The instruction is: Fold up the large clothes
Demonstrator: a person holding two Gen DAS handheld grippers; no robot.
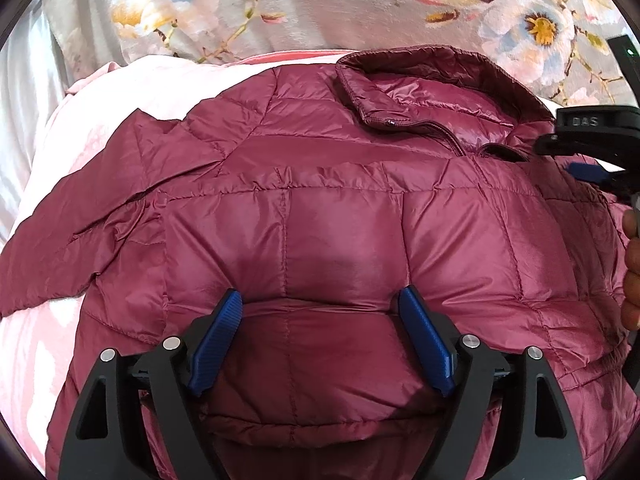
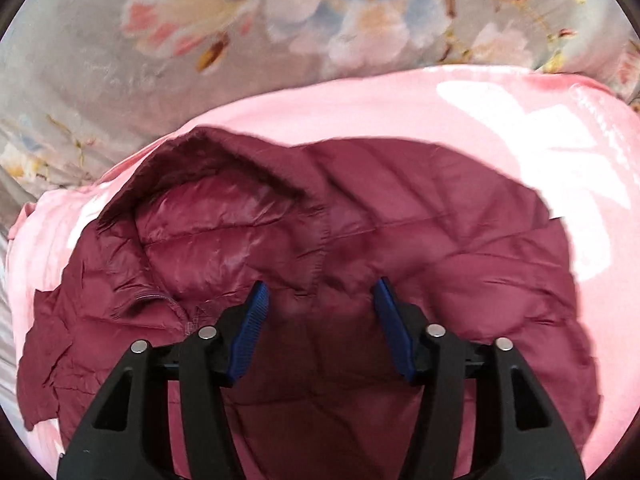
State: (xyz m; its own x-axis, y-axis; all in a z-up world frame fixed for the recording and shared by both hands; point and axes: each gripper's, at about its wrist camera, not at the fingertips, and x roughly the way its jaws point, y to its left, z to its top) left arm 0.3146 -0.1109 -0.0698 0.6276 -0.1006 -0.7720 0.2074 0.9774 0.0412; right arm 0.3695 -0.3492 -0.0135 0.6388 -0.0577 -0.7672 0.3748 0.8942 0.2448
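Observation:
A maroon quilted puffer jacket (image 1: 344, 208) lies spread on a pink bed cover (image 1: 120, 92), collar (image 1: 400, 92) at the far side, a sleeve (image 1: 80, 232) out to the left. My left gripper (image 1: 320, 300) is open, its blue pads just above the jacket's lower body, holding nothing. The right gripper shows at the right edge of the left wrist view (image 1: 588, 148), near the collar. In the right wrist view the jacket (image 2: 440, 248) fills the middle and my right gripper (image 2: 320, 292) is open over the shoulder beside the collar (image 2: 216, 172).
A grey floral blanket (image 1: 320, 8) lies bunched along the far side, also in the right wrist view (image 2: 160, 40). Pink bed cover (image 2: 520, 120) surrounds the jacket. White satin fabric (image 1: 24, 128) lies at far left. The person's hand (image 1: 632, 264) is at the right edge.

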